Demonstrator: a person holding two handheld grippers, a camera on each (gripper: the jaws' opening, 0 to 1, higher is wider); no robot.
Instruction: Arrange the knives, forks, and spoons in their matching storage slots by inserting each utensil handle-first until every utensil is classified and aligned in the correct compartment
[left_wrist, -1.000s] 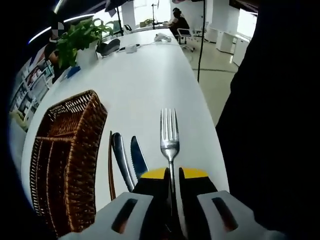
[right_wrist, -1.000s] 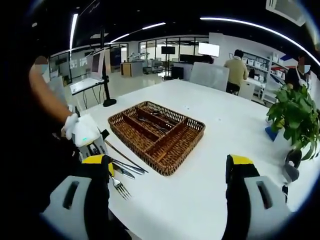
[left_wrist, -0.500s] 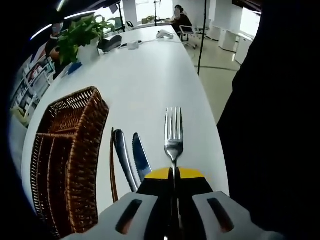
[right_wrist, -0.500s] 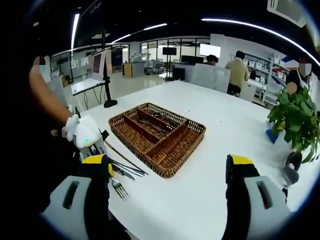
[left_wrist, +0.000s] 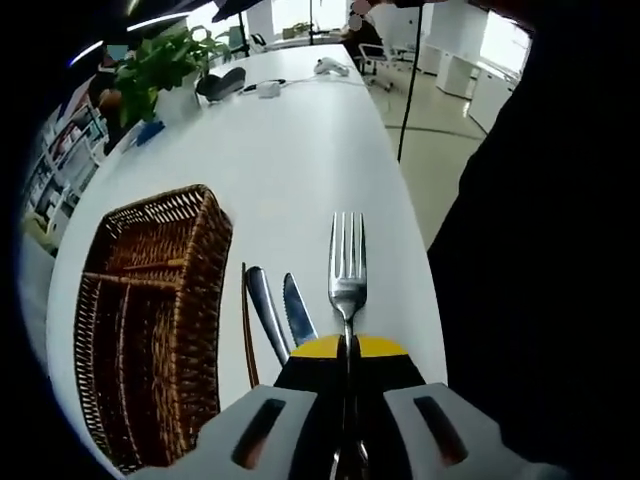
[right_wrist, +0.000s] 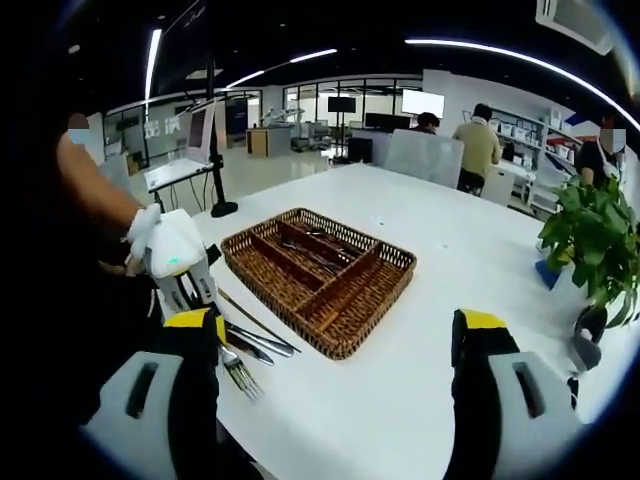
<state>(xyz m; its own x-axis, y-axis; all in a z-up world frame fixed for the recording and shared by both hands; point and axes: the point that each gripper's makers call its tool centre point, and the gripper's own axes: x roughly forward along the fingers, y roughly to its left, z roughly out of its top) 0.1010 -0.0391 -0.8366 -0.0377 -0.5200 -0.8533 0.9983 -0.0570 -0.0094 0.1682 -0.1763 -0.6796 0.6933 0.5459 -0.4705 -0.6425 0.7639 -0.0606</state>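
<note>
My left gripper (left_wrist: 347, 352) is shut on the handle of a silver fork (left_wrist: 347, 262), whose tines point away from me over the white table. Left of the fork lie two knives (left_wrist: 268, 313) and a thin brown stick (left_wrist: 247, 325). A brown wicker tray (left_wrist: 200, 290) with long compartments sits further left. In the right gripper view the tray (right_wrist: 375, 300) holds a few utensils (right_wrist: 310, 250). There the left gripper (right_wrist: 178, 268), held by a gloved hand, grips the fork (right_wrist: 240, 375) above the knives (right_wrist: 258, 342). My right gripper (right_wrist: 337, 325) is open, with nothing between its jaws.
A potted plant (left_wrist: 160, 65) stands at the table's far end, also seen as the plant (right_wrist: 595, 235) at the right. The table edge (left_wrist: 420, 250) runs close to the fork, with a person's dark clothing beyond. A black stand (right_wrist: 215, 150) and people at desks are behind.
The left jaws closed on the fork's handle, and the left gripper has since risen a little with it. The right gripper stays open and nearly still.
</note>
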